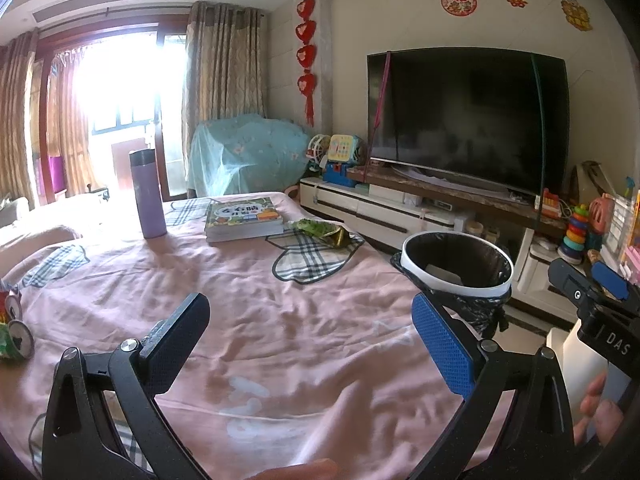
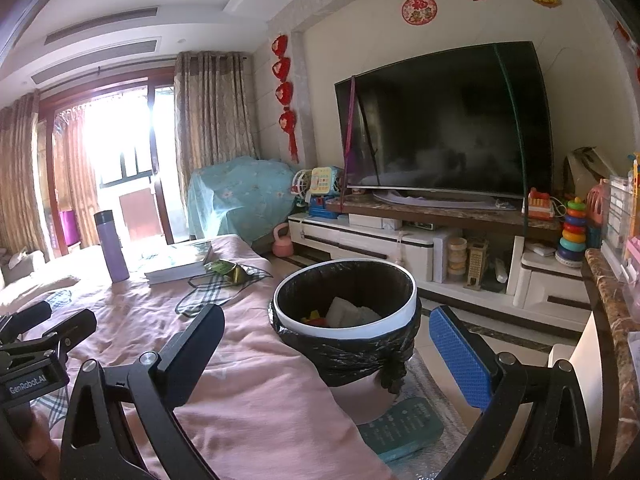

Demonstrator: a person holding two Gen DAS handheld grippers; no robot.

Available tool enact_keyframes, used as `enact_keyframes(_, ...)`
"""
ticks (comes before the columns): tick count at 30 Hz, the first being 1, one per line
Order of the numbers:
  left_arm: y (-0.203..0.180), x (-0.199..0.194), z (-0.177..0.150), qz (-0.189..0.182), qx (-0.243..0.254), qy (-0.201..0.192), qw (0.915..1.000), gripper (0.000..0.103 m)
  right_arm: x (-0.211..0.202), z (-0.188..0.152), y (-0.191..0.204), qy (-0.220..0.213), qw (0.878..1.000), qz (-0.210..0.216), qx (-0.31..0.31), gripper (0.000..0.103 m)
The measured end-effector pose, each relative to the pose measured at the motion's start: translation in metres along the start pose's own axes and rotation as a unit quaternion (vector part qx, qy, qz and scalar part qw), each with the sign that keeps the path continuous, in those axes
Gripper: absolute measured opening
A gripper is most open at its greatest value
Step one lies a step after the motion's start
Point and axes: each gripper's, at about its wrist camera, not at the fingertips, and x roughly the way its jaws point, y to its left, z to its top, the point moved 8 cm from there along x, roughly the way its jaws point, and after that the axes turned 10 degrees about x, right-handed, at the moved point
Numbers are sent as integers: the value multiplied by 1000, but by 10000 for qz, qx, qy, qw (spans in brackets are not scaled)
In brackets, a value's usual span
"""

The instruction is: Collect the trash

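From the left wrist, the left gripper [image 1: 316, 344] hovers low over the pink bedsheet [image 1: 248, 288], aimed toward the television [image 1: 468, 120]. Its fingers spread wide, holding nothing. A green wrapper [image 1: 324, 232] lies far ahead between the fingers, beside the books [image 1: 242, 218]; crushed cans [image 1: 14, 336] sit left of the left finger.

From the right wrist, the right gripper [image 2: 326, 352] hangs level over the bed's edge, fingers wide and empty. The trash bin [image 2: 344, 316], black-lined, stands between them, scraps inside.
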Motion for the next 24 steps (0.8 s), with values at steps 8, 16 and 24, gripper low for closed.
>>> enact_keyframes(8, 1, -1, 1, 33, 4, -5, 10000, 103, -1, 0, 3, -2, 10000, 25, -1, 103)
enact_keyframes(16, 2, -4, 5, 73, 51, -77, 9999, 103, -1, 0, 3, 1, 10000, 27, 4, 103)
enact_keyframes(24, 0, -4, 5, 59, 56, -81, 9999, 103, -2, -1, 5, -1, 10000, 34, 4, 103)
